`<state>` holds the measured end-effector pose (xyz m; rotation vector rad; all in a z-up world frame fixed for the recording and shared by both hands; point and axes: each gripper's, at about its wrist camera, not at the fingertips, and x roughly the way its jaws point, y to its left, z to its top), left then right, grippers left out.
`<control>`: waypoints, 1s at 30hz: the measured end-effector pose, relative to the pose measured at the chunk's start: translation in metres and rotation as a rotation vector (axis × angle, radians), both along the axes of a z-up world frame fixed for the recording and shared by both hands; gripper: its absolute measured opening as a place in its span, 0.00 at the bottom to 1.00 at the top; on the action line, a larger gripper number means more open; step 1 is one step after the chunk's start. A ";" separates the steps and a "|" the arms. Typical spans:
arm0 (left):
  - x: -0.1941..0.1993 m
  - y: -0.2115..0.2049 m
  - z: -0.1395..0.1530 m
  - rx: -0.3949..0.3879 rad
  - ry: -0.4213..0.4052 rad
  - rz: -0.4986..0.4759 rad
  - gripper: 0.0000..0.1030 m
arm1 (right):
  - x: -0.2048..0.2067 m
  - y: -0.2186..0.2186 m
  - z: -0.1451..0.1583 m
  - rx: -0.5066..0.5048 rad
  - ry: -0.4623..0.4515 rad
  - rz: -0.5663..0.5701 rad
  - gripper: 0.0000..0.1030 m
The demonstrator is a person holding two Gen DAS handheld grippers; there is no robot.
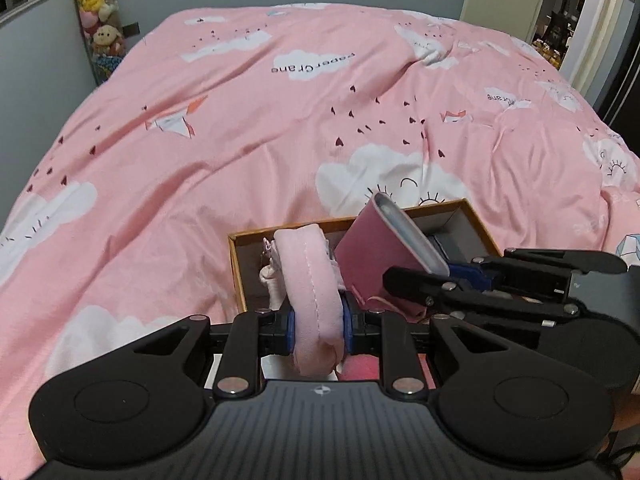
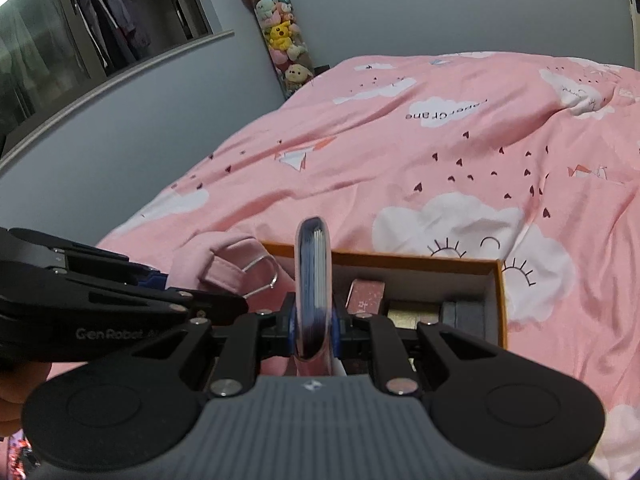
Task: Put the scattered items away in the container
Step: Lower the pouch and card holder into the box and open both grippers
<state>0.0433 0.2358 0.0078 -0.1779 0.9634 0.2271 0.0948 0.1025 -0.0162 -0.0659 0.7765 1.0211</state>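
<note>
left claw (image 1: pixel 319 326): clamped on pink plush (image 1: pixel 310 276) | right claw (image 2: pixel 315 330): clamped on pink notebook (image 2: pixel 314 280) | both over box (image 2: pixel 502 300) at bed (image 1: pixel 200 160) near edge

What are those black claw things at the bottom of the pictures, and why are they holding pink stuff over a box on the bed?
Those claws are two hand-held grabbers. A person squeezes one in each hand, and each has a small camera looking along its fingers. That gives two pictures: one from the left grabber, one from the right.

The left gripper pinches a soft pink plush item. The right gripper is shut on a thin pink booklet, seen edge-on there; the left camera shows its pink cover.

Both hang over an open cardboard box sitting on a pink cloud-patterned quilt. A few small boxes already lie inside. The person is tidying things into it.
</note>
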 end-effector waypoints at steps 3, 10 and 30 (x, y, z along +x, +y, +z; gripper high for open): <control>0.003 0.005 -0.008 -0.024 0.007 0.012 0.24 | 0.002 0.005 -0.008 -0.018 -0.002 -0.005 0.17; 0.006 0.013 -0.023 -0.035 0.017 0.016 0.24 | 0.006 0.012 -0.024 -0.035 -0.002 0.008 0.19; 0.012 -0.019 -0.034 0.087 -0.020 -0.108 0.27 | -0.013 -0.048 -0.005 -0.032 -0.052 -0.013 0.33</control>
